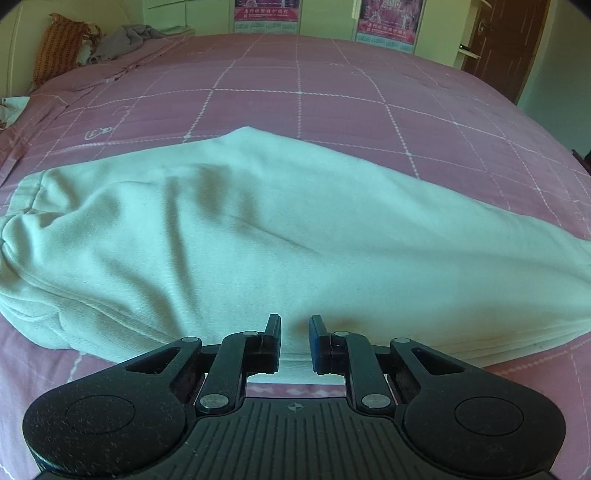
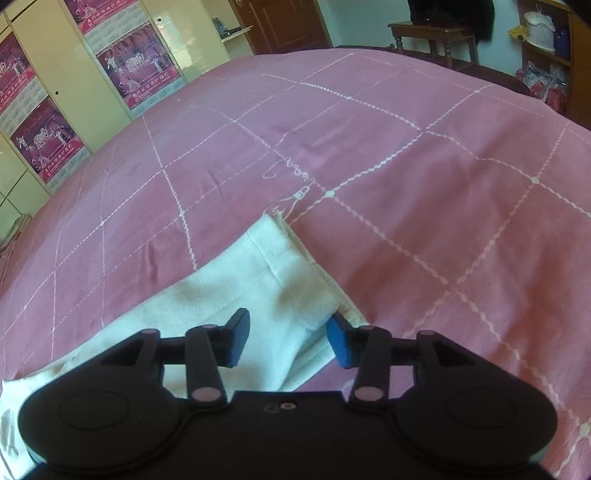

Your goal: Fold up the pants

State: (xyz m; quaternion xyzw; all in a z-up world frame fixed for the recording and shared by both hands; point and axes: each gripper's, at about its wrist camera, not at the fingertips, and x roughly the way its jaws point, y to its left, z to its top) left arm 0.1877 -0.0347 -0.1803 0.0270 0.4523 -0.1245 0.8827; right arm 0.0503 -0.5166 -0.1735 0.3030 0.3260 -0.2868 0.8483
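Note:
White pants (image 1: 258, 229) lie flat across the pink checked bedcover (image 1: 332, 92), with the waistband at the left and the legs running right. My left gripper (image 1: 294, 343) hovers at the pants' near edge. Its jaws are drawn in to a narrow slit and I see no cloth pinched between them. In the right wrist view, the leg end of the pants (image 2: 266, 273) lies on the bedcover (image 2: 406, 184). My right gripper (image 2: 288, 341) is open over that end, and a fold of white cloth sits loose between the blue pads.
An orange pillow (image 1: 62, 48) and a heap of grey clothes (image 1: 129, 37) lie at the bed's far left. Cream wardrobes with pink posters (image 2: 136, 70) stand behind the bed. A brown door (image 1: 506, 40), a wooden table (image 2: 432, 37) and cluttered shelves (image 2: 543, 33) are beyond.

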